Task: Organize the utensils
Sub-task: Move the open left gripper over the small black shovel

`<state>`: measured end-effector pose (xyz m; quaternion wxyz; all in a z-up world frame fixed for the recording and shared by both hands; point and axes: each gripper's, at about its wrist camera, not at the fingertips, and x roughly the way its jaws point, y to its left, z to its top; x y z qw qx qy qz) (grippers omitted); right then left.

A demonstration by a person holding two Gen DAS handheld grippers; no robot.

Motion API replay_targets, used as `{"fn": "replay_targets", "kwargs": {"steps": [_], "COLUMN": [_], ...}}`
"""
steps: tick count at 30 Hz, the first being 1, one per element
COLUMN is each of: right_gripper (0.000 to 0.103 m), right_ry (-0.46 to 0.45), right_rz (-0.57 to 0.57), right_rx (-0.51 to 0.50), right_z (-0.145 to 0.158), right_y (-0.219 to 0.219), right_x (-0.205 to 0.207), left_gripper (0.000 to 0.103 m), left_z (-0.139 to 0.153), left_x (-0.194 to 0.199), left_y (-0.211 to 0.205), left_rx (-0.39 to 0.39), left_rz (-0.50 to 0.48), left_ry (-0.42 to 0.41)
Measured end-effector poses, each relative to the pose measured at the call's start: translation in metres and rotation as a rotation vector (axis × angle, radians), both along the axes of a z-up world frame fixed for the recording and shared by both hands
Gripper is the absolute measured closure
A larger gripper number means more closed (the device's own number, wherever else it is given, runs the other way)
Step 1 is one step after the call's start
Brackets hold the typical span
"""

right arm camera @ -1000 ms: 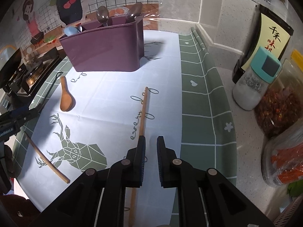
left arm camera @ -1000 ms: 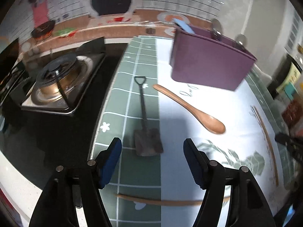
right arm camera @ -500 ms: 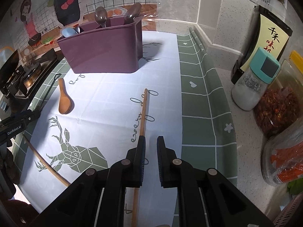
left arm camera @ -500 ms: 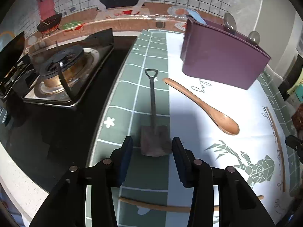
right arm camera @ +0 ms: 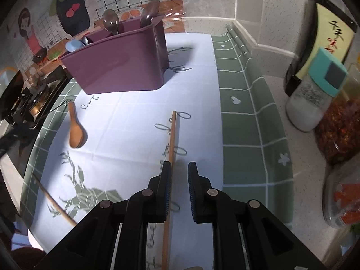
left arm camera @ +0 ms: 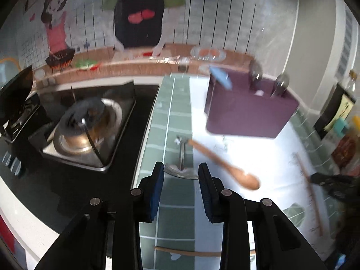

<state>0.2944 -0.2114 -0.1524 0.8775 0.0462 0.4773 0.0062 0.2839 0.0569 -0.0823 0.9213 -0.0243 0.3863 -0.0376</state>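
Purple plastic utensil caddy [left arm camera: 249, 110] on the table, ahead-right of left tool [left arm camera: 181, 177]; metal spoons [right arm camera: 111, 22] and a blue scoop stand inside. Left tool closing on small dark metal shovel-shaped spoon [left arm camera: 181, 171], blade between jaws, handle pointing away. Right tool [right arm camera: 179, 182], jaws opening, straddles a thin wooden chopstick [right arm camera: 172, 148] lying lengthwise, touching the left pad.

A gas burner [left arm camera: 87, 123] sits left; a teal-capped shaker [right arm camera: 315, 94] stands right of the tablecloth [right arm camera: 243, 121].

Purple utensil holder [right arm camera: 119, 67]; brown wooden spoon [right arm camera: 76, 132]; green-checked, white-centred mat [right arm camera: 243, 135], deer print.
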Motion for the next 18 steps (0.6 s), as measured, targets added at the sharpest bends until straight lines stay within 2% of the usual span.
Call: {"fn": "replay_targets", "kwargs": {"steps": [3,9,10,11,12,18], "right_gripper": [0.089,0.088,0.089,0.095,0.097,0.098], "right_ry": [0.011,0.017,0.017,0.016,0.016,-0.059], "right_rz": [0.006,0.019,0.026,0.033,0.04,0.06], "right_rx": [0.01,-0.051,-0.055,-0.055,-0.054,-0.041], "right_z": [-0.003,-0.01,-0.01,-0.01,-0.01,0.011], "right_y": [0.005,0.018,0.02,0.02,0.019,0.02], "right_x": [0.01,0.021,0.021,0.02,0.02,0.007], "left_gripper": [0.071,0.074,0.076,0.079,0.088,0.093], "left_z": [0.015,0.034,0.036,0.038,0.039,0.046], "left_x": [0.0,-0.001,-0.001,-0.001,-0.001,-0.002], "left_y": [0.002,-0.004,-0.005,-0.006,-0.007,-0.008], "left_rx": [-0.02,-0.022,-0.026,-0.026,-0.025,-0.015], "left_rz": [-0.005,-0.029,-0.033,-0.038,-0.041,-0.055], "left_ry": [0.005,0.001,0.002,0.003,0.002,-0.006]}}
